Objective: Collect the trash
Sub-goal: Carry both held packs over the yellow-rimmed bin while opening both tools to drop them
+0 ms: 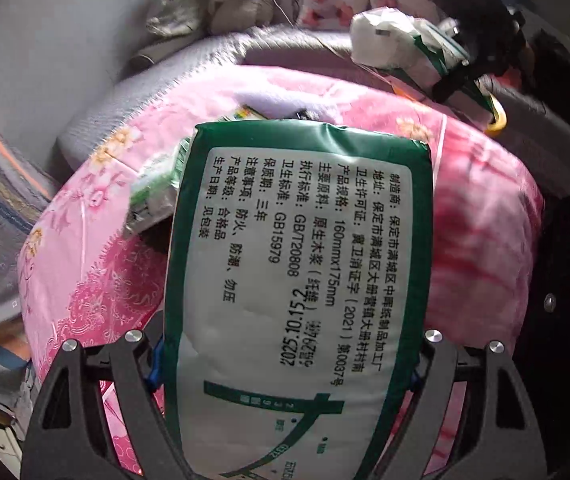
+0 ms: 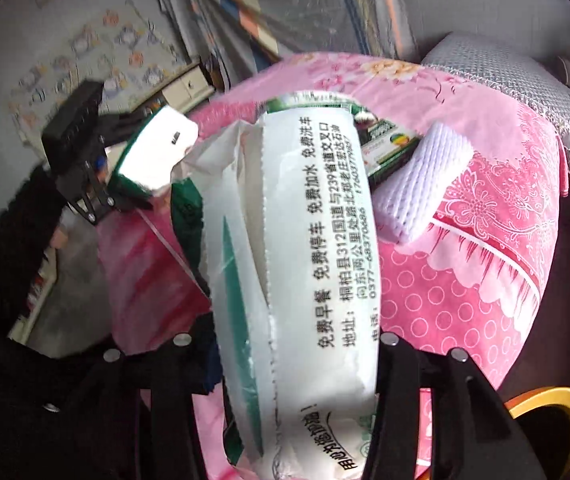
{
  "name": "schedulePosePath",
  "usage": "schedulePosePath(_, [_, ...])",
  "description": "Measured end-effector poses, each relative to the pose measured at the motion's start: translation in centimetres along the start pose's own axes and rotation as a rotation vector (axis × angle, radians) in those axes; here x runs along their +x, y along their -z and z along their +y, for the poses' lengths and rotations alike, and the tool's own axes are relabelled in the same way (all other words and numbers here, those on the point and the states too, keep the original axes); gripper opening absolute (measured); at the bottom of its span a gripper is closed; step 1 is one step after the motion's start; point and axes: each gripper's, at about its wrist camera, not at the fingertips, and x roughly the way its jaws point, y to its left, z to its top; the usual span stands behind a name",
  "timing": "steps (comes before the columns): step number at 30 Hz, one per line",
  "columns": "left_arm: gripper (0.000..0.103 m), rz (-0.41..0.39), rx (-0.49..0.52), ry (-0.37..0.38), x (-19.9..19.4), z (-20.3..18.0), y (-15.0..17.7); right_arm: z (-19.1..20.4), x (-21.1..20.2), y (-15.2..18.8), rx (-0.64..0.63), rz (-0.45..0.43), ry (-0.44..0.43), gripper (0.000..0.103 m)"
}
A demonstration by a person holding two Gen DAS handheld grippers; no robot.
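Observation:
My left gripper (image 1: 285, 360) is shut on a green-and-white tissue pack (image 1: 297, 280) with printed Chinese text, held above a pink floral quilt (image 1: 85, 240). My right gripper (image 2: 285, 344) is shut on a second, torn-open white tissue pack (image 2: 305, 260) over the same quilt (image 2: 465, 300). The right gripper with its pack (image 1: 401, 46) shows at the upper right of the left wrist view. The left gripper with its pack (image 2: 153, 152) shows at the left of the right wrist view. A small green box (image 2: 389, 148) and a white folded cloth (image 2: 425, 184) lie on the quilt.
A grey quilted cushion (image 2: 525, 76) lies behind the quilt. Flowered tissue rolls (image 1: 325, 0) and a crumpled foil bag (image 1: 173, 8) sit against the wall. A yellow rim (image 2: 561, 412) shows at the lower right. A cabinet (image 2: 185, 88) stands by the far wall.

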Motion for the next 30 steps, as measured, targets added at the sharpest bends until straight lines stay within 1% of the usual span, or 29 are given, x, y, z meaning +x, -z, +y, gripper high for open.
schedulePosePath(1, [0.078,-0.054,-0.040,-0.018,-1.0,0.2,-0.6,0.0,-1.2,0.0,0.030,-0.046,-0.041,0.045])
schedulePosePath(3, [0.079,-0.162,-0.128,-0.111,-3.2,0.0,-0.9,-0.2,-3.1,0.4,0.106,-0.134,-0.110,0.045])
schedulePosePath(5, [0.079,-0.249,-0.211,-0.208,-4.8,-1.0,-1.6,0.0,-4.0,0.5,0.177,-0.202,-0.144,0.045])
schedulePosePath(6, [0.079,-0.279,-0.247,-0.253,-5.4,-1.5,-1.9,-0.2,-4.3,0.8,0.227,-0.228,-0.154,0.045])
schedulePosePath(8, [0.079,-0.343,-0.324,-0.326,-5.9,-2.8,-2.7,-0.4,-4.4,1.3,0.291,-0.248,-0.136,0.045])
schedulePosePath(9, [0.079,-0.362,-0.364,-0.343,-5.9,-3.3,-3.0,-0.2,-4.3,1.7,0.295,-0.254,-0.120,0.045])
schedulePosePath(11, [0.079,-0.404,-0.444,-0.339,-5.6,-4.4,-3.6,0.4,-4.3,2.8,0.313,-0.267,-0.098,0.045])
schedulePosePath(13, [0.079,-0.427,-0.497,-0.369,-5.0,-5.3,-4.1,-0.1,-3.9,4.3,0.357,-0.299,-0.076,0.045])
schedulePosePath(15, [0.079,-0.450,-0.511,-0.426,-4.5,-7.1,-5.0,-0.3,-4.7,5.4,0.372,-0.355,-0.027,0.045])
schedulePosePath(18, [0.079,-0.484,-0.544,-0.425,-3.8,-9.1,-6.8,-0.7,-5.7,6.8,0.374,-0.435,0.004,0.045])
schedulePosePath(21, [0.079,-0.497,-0.524,-0.397,-2.3,-11.0,-9.5,-1.5,-7.0,7.6,0.380,-0.497,0.070,0.045])
schedulePosePath(24, [0.079,-0.500,-0.499,-0.336,-0.9,-12.8,-11.9,-2.6,-9.1,9.0,0.401,-0.561,0.128,0.045])
schedulePosePath(26, [0.079,-0.496,-0.469,-0.303,0.4,-13.8,-13.4,-3.5,-11.0,10.4,0.427,-0.612,0.187,0.045])
schedulePosePath(30, [0.079,-0.513,-0.418,-0.231,2.4,-16.2,-16.1,-5.4,-14.4,13.1,0.495,-0.688,0.298,0.045])
